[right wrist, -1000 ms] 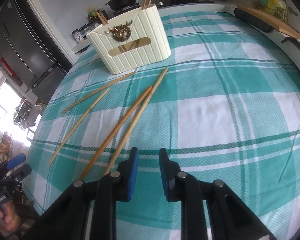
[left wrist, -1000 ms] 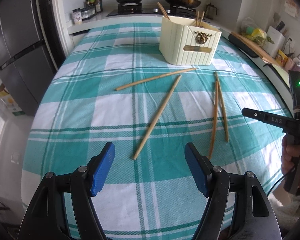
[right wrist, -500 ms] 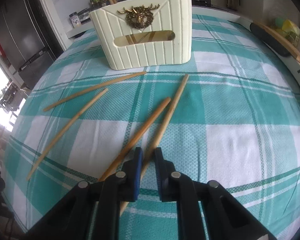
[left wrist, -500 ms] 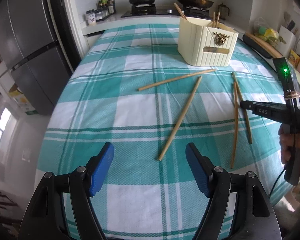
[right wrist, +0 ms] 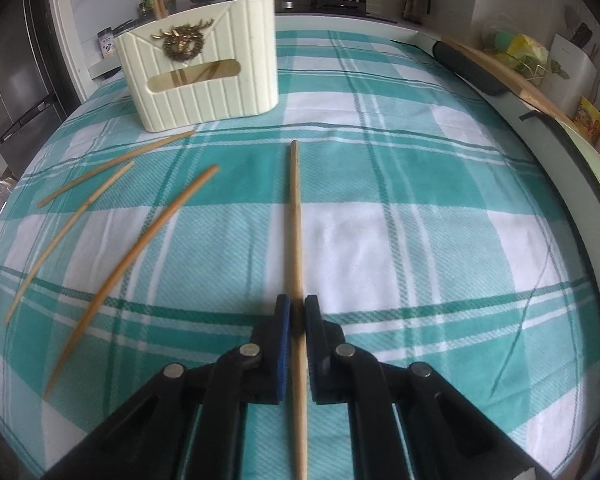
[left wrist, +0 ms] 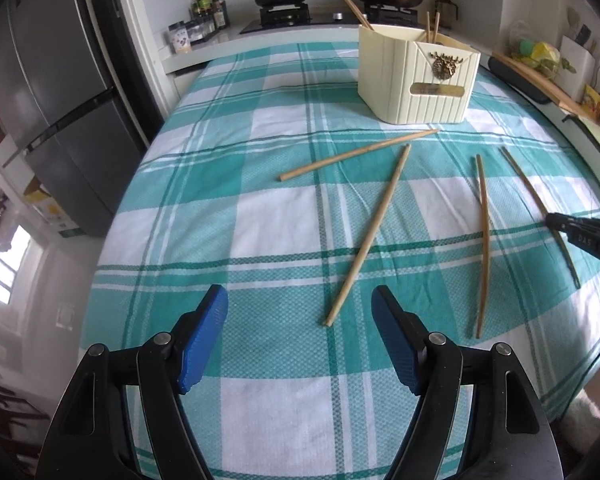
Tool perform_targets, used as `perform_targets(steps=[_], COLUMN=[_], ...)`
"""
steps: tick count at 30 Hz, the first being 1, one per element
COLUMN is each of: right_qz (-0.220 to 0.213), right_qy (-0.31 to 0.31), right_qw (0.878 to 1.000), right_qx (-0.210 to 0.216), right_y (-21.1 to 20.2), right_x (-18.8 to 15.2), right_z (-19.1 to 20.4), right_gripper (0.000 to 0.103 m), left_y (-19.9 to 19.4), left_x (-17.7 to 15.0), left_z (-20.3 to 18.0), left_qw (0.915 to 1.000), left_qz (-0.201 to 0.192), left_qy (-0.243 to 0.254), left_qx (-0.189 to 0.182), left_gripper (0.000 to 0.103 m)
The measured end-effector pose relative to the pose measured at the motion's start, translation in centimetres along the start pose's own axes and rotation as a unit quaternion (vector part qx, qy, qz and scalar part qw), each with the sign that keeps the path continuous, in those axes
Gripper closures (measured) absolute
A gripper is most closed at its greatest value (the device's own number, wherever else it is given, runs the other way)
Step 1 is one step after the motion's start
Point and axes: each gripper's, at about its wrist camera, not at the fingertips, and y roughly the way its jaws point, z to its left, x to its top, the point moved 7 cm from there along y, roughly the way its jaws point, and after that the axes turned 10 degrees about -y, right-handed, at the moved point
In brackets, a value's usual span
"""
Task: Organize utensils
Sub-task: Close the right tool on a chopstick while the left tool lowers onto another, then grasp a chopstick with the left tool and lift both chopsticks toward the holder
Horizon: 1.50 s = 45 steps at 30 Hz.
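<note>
The right gripper pinches one chopstick low on the cloth; the left gripper hangs wide, empty. Gripped off-centre, it may swing and miss the holder.

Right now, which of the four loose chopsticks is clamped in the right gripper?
The chopstick running straight ahead between the right gripper's fingers; the other three lie untouched on the cloth to its left.

Teal-and-white plaid tablecloth, cream ribbed holder, tan chopsticks.
</note>
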Motion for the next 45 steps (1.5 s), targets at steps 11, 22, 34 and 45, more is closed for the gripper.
perform_targets(steps=[11,22,34,45], right_qz=[0.024,0.016,0.067,0.056], right_qy=[0.053,0.022,-0.024,-0.012], right_qw=[0.998,0.998,0.996,0.994], right_qx=[0.016,0.055,0.062,0.089], right_y=[-2.4,-2.3,1.4,5.0], right_x=[-4.7,-2.0,0.4,6.1], right_z=[-5.4,-5.0,-5.3,-5.8], right_gripper=[0.089,0.069,0.069,0.087], left_y=[2.8,8.5,13.8,15.0], left_x=[2.6,6.6,8.5,10.5], left_z=[-3.0,-9.0,-11.2,-15.0], left_qw=[0.9948,0.9799,0.9712,0.9658], left_qz=[0.033,0.071,0.130,0.146], left_qy=[0.082,0.166,0.174,0.190], left_qx=[-0.051,-0.084,-0.098,-0.098], left_gripper=[0.026,0.026,0.038,0.079])
